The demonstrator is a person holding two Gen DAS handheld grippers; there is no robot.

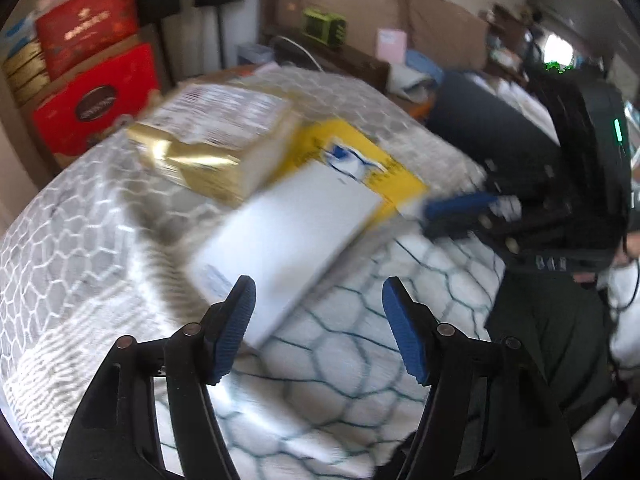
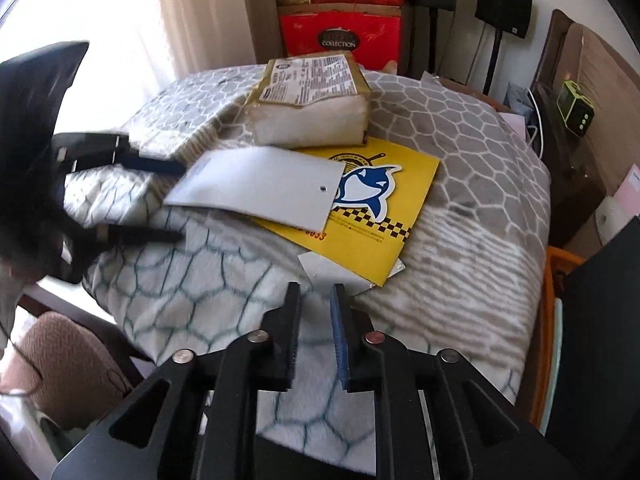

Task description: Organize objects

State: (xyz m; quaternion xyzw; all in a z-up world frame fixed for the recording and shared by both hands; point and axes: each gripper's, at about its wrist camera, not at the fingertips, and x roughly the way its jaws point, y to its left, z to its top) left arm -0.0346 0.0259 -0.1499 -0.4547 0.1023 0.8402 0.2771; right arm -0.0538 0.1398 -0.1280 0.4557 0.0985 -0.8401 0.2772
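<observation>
On the honeycomb-patterned blanket (image 2: 460, 128) lies a white card (image 2: 260, 188), partly over a yellow envelope (image 2: 384, 216) printed with a blue shark. Behind them sits a gold-and-white wrapped pack (image 2: 312, 100). A white paper corner (image 2: 324, 270) sticks out from under the envelope. My left gripper (image 2: 176, 200) is open, its fingers either side of the card's left edge without pressing it. In the blurred left wrist view the card (image 1: 288, 232) lies just ahead of the left gripper (image 1: 318, 292). My right gripper (image 2: 316, 292) stands narrowly open just short of the paper corner, nothing between its pads.
Red gift boxes (image 2: 340, 36) are stacked behind the bed beside black speakers on stands (image 2: 504, 4). A green device (image 2: 576, 108) sits at the right, with a black case (image 2: 600, 300) and an orange crate (image 2: 560, 264) by the bed edge. A brown chair (image 2: 60, 364) stands at the lower left.
</observation>
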